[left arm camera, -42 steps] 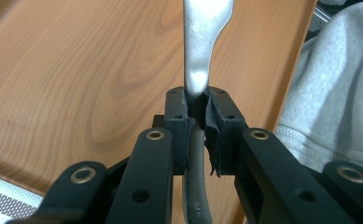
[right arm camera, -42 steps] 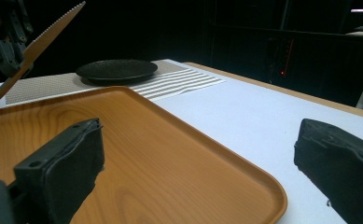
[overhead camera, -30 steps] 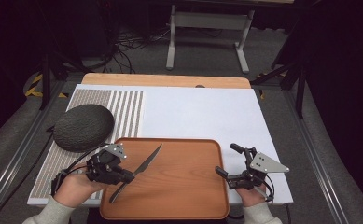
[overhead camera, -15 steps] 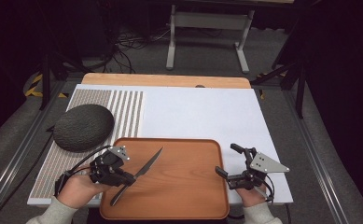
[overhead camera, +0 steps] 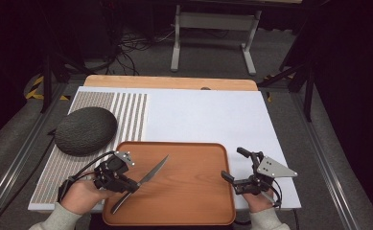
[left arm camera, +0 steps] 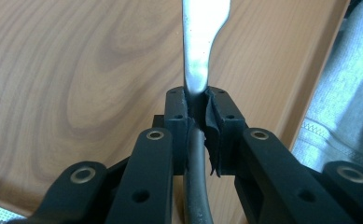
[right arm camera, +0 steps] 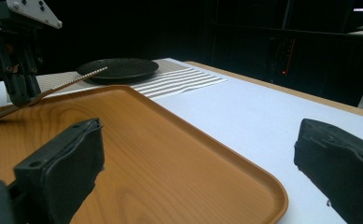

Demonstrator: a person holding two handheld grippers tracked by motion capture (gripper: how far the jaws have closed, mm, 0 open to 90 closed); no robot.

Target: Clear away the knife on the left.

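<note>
a: left gripper point(overhead camera: 126, 184) is clamped tight on the knife point(overhead camera: 148, 176), right where the dark handle meets the metal. in the left gripper view the jaws squeeze that neck from both sides, and the blade point(left arm camera: 201, 42) runs straight up and away from them.

b: anything different from a second ago?

a: a little. the hand has drifted slightly toward the near-left corner of the wooden tray point(overhead camera: 201, 158) and the knife went with it. the blade keeps the same slant, tip toward the tray's middle, handle end reaching back to the near rim. the grip hasn't loosened at all.

b: so what does that tell you?

a: my guess is the knife is being carried or set in place over the tray, not let go yet. it looks low over the wood, but i can't tell whether it touches.

b: and the right gripper point(overhead camera: 239, 167)?

a: spread wide with nothing between its jaws, parked at the tray's right edge over the white worktop point(overhead camera: 213, 115). it hasn't moved.

b: how does the knife look?

a: slim table knife, bright polished blade that catches glare, rounded dark handle. from the right gripper view it reads as a thin line point(right arm camera: 74, 79) slanting up from the left gripper point(right arm camera: 16, 56).

b: what's beyond it?

a: a dark round plate point(overhead camera: 86, 130) on the striped mat point(overhead camera: 131, 110), well apart from the knife.
</note>
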